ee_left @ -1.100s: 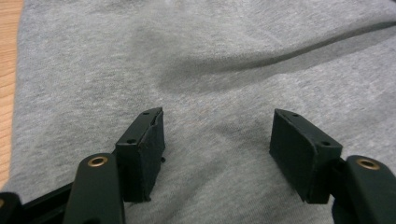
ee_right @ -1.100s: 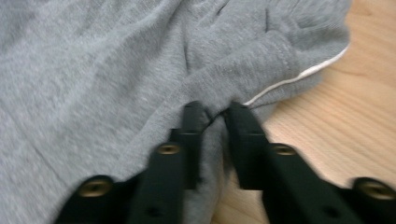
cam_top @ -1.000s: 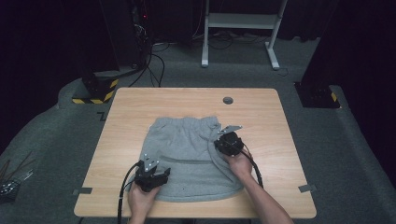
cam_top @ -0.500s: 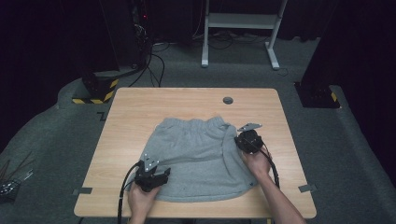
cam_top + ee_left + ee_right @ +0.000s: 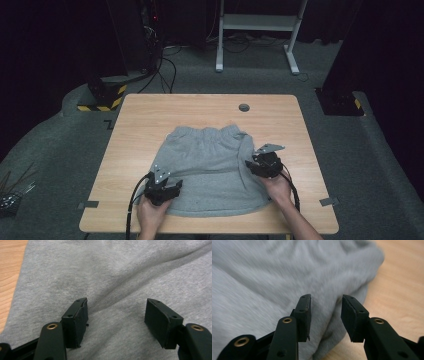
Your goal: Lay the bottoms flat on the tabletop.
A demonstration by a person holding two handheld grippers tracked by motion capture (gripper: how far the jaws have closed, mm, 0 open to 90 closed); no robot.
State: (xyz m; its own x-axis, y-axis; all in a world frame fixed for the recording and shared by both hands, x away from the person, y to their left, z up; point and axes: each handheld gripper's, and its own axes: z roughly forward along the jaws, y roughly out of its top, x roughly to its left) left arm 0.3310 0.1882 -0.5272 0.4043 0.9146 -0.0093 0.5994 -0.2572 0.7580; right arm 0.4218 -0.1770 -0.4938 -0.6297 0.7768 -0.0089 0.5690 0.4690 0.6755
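Grey shorts (image 5: 210, 165) lie spread flat on the wooden table (image 5: 200, 107), waistband toward the far side. My left gripper (image 5: 169, 184) rests on the near left part of the shorts (image 5: 112, 270); its jaws (image 5: 116, 307) stand wide open over flat cloth. My right gripper (image 5: 259, 161) sits at the right edge of the shorts (image 5: 274, 272). Its jaws (image 5: 325, 305) have just been opening, and a fold of the cloth's edge lies loose between them without the pads pressing on it.
A round cable hole (image 5: 244, 107) sits near the table's far edge. Tape tabs mark the near corners (image 5: 89, 204) (image 5: 326, 201). Bare wood runs to the right of the shorts (image 5: 402, 290). Beyond the table stand a white frame (image 5: 260, 30) and a yellow-striped base (image 5: 102, 97).
My right gripper has drawn the shorts' right edge outward to the right, spreading the cloth wider, and its jaws have come apart. The left gripper has stayed put.
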